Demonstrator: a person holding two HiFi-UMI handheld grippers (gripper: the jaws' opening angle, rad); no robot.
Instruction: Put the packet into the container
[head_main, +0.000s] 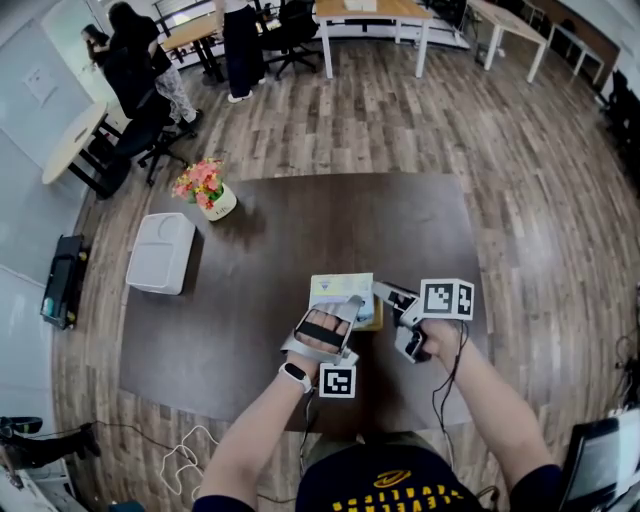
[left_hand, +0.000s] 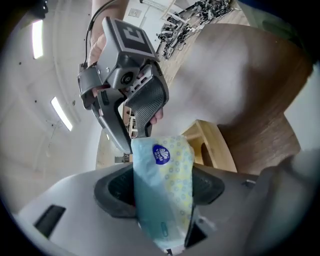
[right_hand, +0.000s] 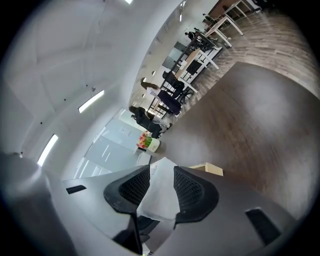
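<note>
A light blue and yellow packet (head_main: 340, 288) hangs over the near middle of the brown table (head_main: 260, 300). My left gripper (head_main: 338, 308) is shut on it, and in the left gripper view the packet (left_hand: 165, 190) fills the gap between the pads. My right gripper (head_main: 386, 294) comes in from the right with its jaws standing open around the packet's white edge (right_hand: 159, 192). A small wooden container (head_main: 376, 320) sits just under and behind the packet, and it shows again past the jaws as the container (left_hand: 212, 145) and the container (right_hand: 210, 169).
A white lidded box (head_main: 160, 252) and a flower pot (head_main: 207, 188) stand at the table's left rear. Desks, office chairs and people (head_main: 135, 60) fill the far floor. Cables (head_main: 185, 460) lie on the floor by the table's near edge.
</note>
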